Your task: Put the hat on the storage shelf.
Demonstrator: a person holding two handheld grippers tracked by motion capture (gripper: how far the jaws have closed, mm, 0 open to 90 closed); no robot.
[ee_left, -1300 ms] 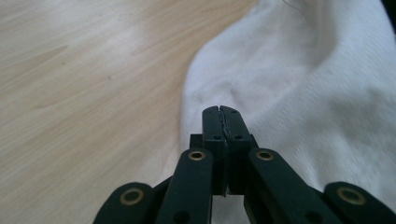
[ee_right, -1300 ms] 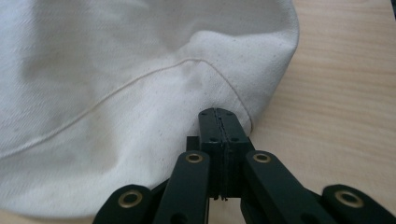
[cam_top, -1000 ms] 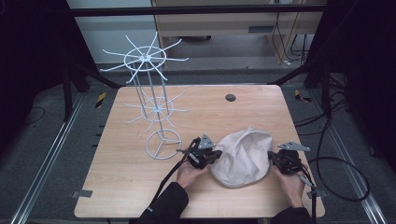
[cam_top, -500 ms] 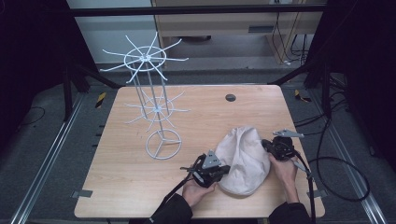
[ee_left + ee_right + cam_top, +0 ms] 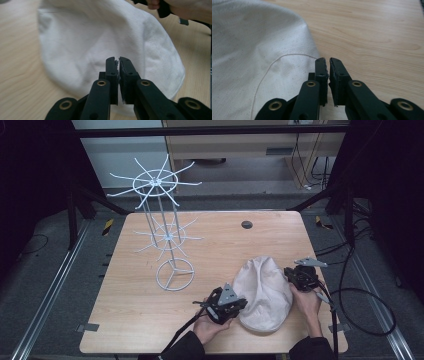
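A cream cloth hat (image 5: 265, 292) lies on the wooden table (image 5: 130, 320) near its front right. My left gripper (image 5: 231, 309) is at the hat's lower left edge. In the left gripper view its jaws are shut over the hat (image 5: 100, 37), and I see no fabric between them. My right gripper (image 5: 296, 276) sits at the hat's upper right edge. In the right gripper view its jaws are shut beside the hat's rim (image 5: 262, 50), with bare wood to their right. A loose thread (image 5: 277, 62) curls across the fabric.
A white wire rack (image 5: 159, 227), with two tiers of spokes on a ring base, stands on the left half of the table. A small dark disc (image 5: 246, 224) lies near the far edge. A black cable (image 5: 360, 310) loops off the right side.
The hat has turned and stretched toward the front edge. My left gripper moved nearer the person along with the hat's lower end. The right gripper shifted a little farther away.
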